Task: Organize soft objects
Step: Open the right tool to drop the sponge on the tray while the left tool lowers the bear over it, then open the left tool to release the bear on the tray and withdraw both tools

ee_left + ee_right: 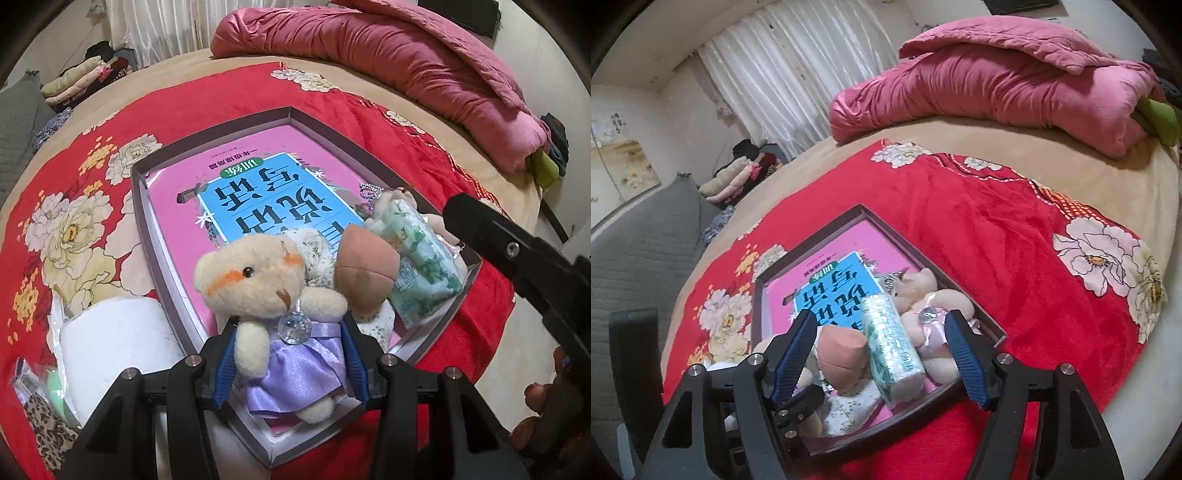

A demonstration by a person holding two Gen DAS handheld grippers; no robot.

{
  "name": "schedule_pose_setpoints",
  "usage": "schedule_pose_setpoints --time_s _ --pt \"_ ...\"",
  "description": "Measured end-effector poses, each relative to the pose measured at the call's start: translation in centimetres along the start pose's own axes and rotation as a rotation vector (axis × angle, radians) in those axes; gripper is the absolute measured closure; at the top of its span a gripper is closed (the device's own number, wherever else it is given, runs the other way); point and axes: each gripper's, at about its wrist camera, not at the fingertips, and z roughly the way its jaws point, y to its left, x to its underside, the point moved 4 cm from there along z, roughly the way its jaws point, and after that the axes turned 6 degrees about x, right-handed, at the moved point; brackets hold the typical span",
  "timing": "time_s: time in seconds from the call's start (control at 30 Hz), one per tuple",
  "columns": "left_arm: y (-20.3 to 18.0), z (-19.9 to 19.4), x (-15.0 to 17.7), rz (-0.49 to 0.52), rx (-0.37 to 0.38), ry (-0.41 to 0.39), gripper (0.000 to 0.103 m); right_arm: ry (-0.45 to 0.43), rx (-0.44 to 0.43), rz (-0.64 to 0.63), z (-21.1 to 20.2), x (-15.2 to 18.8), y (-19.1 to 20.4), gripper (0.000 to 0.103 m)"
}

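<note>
1. Two grippers are working over one box (pixel 155 236) on the red floral blanket (pixel 92 155). At the bottom centre of the left wrist view, the left gripper (pixel 290 363) is grasping the bear in the purple dress (pixel 273 314) at the waist, its blue pads pressing the satin on both sides, the bear hanging over the box's near end.
2. At the bottom centre of the right wrist view, the right gripper (pixel 882 354) is standing released and wide, nothing pressed between its pads; the tissue pack (pixel 892 350) is lying below, inside the box.
3. Risk: the bear is being held only by slippery cloth, so it could be slipping loose or landing on the box's near rim instead of inside.
4. Risk: the brown plush piece (pixel 365 273) and tissue pack are crowding the near end just beside the bear; setting it down could be knocking them about.
5. Middle of frame: a pink book (pixel 236 192) is lining the box floor; a second bear (pixel 916 291) is resting at the right wall.
6. Lower left: a white roll (pixel 110 339) is waiting outside the box.
7. Top: a pink quilt (pixel 388 48) is lying far off.
</note>
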Motion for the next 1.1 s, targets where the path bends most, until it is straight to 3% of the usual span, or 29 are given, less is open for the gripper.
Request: schedule_pose_setpoints --time_s 0.53,1.1 --pt "0.0 -0.2 0.1 0.0 0.004 -0.009 0.052 -0.003 0.069 0.027 0.0 0.0 -0.9 0.029" --pt "-0.2 -0.5 0.2 -0.006 0.015 -0.024 0.045 -0.031 0.08 0.013 -0.5 -0.3 -0.6 0.028"
